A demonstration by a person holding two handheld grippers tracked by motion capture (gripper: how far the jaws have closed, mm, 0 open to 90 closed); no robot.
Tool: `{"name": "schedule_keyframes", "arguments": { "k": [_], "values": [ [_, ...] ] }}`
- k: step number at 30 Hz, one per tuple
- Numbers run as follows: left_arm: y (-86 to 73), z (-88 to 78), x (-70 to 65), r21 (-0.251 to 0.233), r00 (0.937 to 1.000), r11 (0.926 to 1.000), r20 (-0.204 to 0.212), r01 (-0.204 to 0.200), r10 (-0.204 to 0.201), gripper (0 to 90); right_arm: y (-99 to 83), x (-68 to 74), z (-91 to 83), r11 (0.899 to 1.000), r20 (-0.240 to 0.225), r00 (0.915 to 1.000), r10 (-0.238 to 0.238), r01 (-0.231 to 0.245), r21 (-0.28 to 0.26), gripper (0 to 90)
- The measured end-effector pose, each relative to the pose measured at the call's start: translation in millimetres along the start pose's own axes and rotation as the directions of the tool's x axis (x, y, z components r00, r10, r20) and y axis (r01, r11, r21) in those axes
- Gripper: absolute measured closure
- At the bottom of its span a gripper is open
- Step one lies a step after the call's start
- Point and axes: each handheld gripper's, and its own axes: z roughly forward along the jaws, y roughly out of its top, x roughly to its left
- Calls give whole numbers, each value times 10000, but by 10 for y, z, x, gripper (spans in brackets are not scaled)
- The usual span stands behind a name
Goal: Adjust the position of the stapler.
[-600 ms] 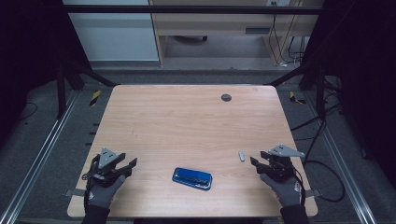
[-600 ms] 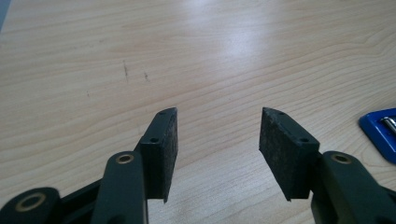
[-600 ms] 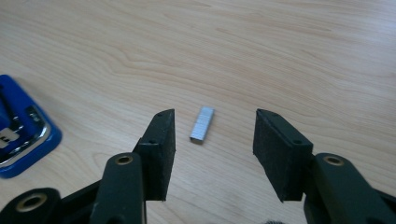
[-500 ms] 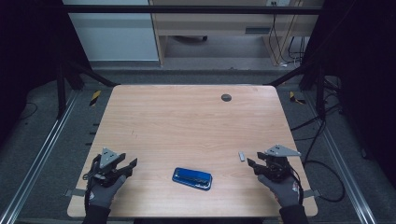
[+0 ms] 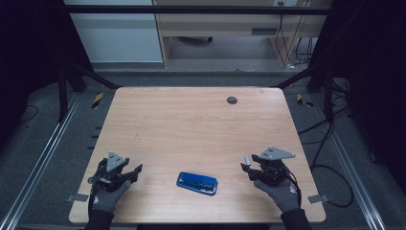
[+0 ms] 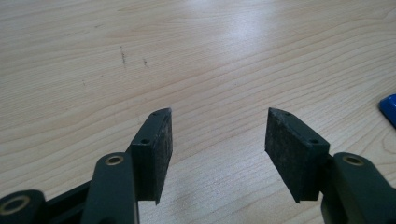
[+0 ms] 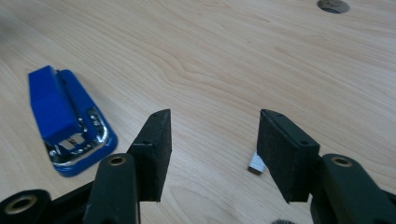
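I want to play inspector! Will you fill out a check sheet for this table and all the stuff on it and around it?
Surface: wooden table, bare in most places, with a round dark hole near the far edge.
Job's things: blue stapler lying flat near the front edge; small strip of staples beside the right tool.
Clutter: nothing seen.
Grippers: left tool open, nothing between its jaws; right tool open, nothing between its jaws. Gloved hands hold both.
Cables: black cables on the floor to the right of the table.
Surroundings: metal rails beside the table; wooden furniture behind it.
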Motion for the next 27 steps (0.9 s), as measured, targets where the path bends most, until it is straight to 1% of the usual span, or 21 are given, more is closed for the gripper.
{"name": "schedule_keyframes", "arguments": {
  "k": [2, 3, 6, 8, 9, 10, 11, 12, 13, 14, 15, 16, 17, 18, 19, 20, 21, 22, 24, 26, 27],
  "values": [
    [-2, -2, 1, 6, 10000, 10000, -22, 1, -1, 412, 23, 23, 4, 10000, -106, 9999, -25, 25, 8, 460],
    [-4, -9, 5, 31, 10000, 10000, -14, 37, -37, 409, 76, 79, 14, 9998, -311, 9993, -203, 206, 85, 465],
    [-5, -11, 10, 44, 10000, 10000, -22, 38, -38, 404, 161, 189, 27, 9981, -576, 9967, -577, 588, 182, 479],
    [-4, -8, 10, 55, 10000, 10000, -9, 31, -31, 400, 212, 267, 37, 9960, -812, 9931, -842, 864, 245, 488],
    [-4, -8, 10, 55, 10000, 10000, -9, 31, -31, 400, 212, 267, 37, 9960, -812, 9931, -842, 864, 245, 488],
    [-4, -3, 9, 87, 10000, 10000, 9, 18, -18, 399, 265, 341, 52, 9927, -1052, 9882, -1118, 1160, 346, 492],
    [-3, -3, 9, 99, 10000, 10000, 6, -1, 1, 398, 294, 372, 62, 9905, -1136, 9853, -1275, 1325, 374, 492],
    [-3, -2, 8, 116, 10000, 9999, 16, -13, 13, 397, 324, 399, 72, 9887, -1249, 9826, -1374, 1436, 421, 492],
    [-3, -2, 8, 116, 10000, 9999, 16, -13, 13, 396, 324, 399, 72, 9887, -1249, 9826, -1374, 1436, 421, 492],
    [-4, 0, 5, 140, 10000, 9999, 19, -51, 50, 395, 386, 440, 91, 9854, -1410, 9776, -1565, 1643, 455, 492],
    [-4, 0, 5, 140, 10000, 9999, 19, -51, 50, 394, 386, 440, 91, 9854, -1410, 9776, -1565, 1643, 455, 492],
    [-4, 2, 4, 184, 9999, 9998, 34, -96, 96, 393, 439, 468, 115, 9845, -1634, 9734, -1605, 1697, 441, 492],
    [-4, 2, 4, 184, 9999, 9998, 34, -96, 96, 392, 439, 468, 115, 9845, -1634, 9734, -1605, 1697, 441, 492],
    [-4, 5, 3, 187, 10000, 9998, 29, -83, 82, 392, 462, 480, 131, 9837, -1710, 9718, -1623, 1730, 495, 492],
    [-5, 7, 3, 205, 9999, 9997, 35, -96, 96, 390, 501, 505, 164, 9800, -1872, 9678, -1683, 1847, 738, 497],
    [-6, 10, 2, 215, 9999, 9997, 48, -91, 90, 390, 501, 505, 164, 9800, -1872, 9678, -1683, 1847, 738, 497],
    [-5, 12, 1, 253, 9999, 9996, 53, -134, 133, 389, 532, 538, 199, 9757, -2022, 9638, -1736, 1962, 979, 503],
    [-5, 12, -1, 260, 9999, 9996, 52, -145, 144, 389, 545, 554, 213, 9722, -2122, 9604, -1806, 2070, 1094, 503],
    [-4, 12, -4, 265, 9999, 9995, 52, -163, 162, 387, 573, 584, 235, 9675, -2283, 9554, -1871, 2195, 1256, 504],
    [-4, 13, -4, 272, 9998, 9995, 53, -173, 171, 387, 606, 606, 252, 9611, -2468, 9481, -2005, 2392, 1380, 520],
    [-4, 14, -5, 288, 9998, 9994, 66, -182, 180, 387, 606, 606, 252, 9611, -2468, 9481, -2005, 2392, 1380, 520]
  ]
}}
